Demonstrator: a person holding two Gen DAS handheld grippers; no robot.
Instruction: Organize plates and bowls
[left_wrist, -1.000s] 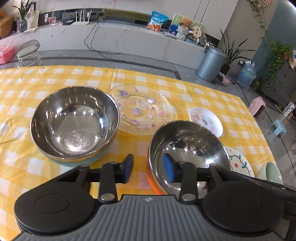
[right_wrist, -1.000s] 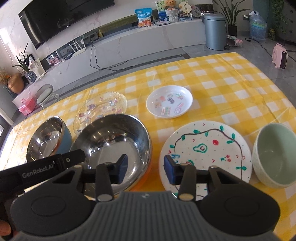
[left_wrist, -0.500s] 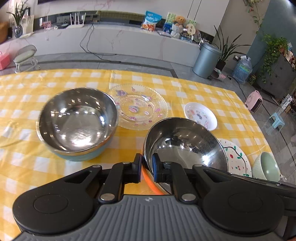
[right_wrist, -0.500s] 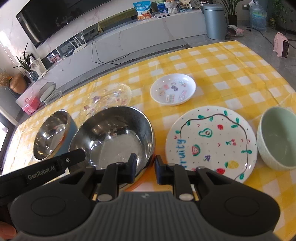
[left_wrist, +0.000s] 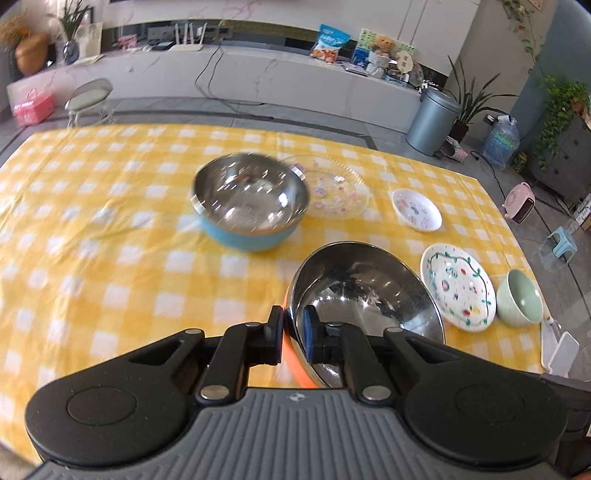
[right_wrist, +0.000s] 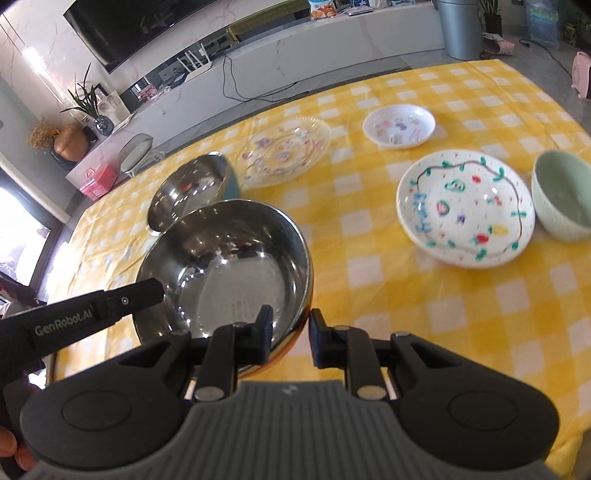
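My left gripper (left_wrist: 293, 338) is shut on the near rim of the orange-sided steel bowl (left_wrist: 364, 299) and holds it lifted above the yellow checked table (left_wrist: 110, 258). My right gripper (right_wrist: 290, 334) is shut on the same bowl's (right_wrist: 229, 258) rim on its right side. A blue-sided steel bowl (left_wrist: 251, 201) (right_wrist: 192, 184) stands further back. A clear patterned glass plate (left_wrist: 334, 188) (right_wrist: 286, 147), a small white dish (left_wrist: 416, 215) (right_wrist: 399, 125), a painted white plate (left_wrist: 458, 291) (right_wrist: 465, 212) and a green bowl (left_wrist: 519, 302) (right_wrist: 563, 195) lie to the right.
The left gripper's arm (right_wrist: 81, 317) crosses the lower left of the right wrist view. The table's right edge (left_wrist: 517, 236) drops to the floor, where a pink heater (left_wrist: 519, 203) and a blue stool (left_wrist: 561, 242) stand. A metal bin (left_wrist: 432, 122) is behind the table.
Both grippers closed from open onto the orange-sided bowl's rim, then raised it off the table. Both views now sit higher and further back from the table.
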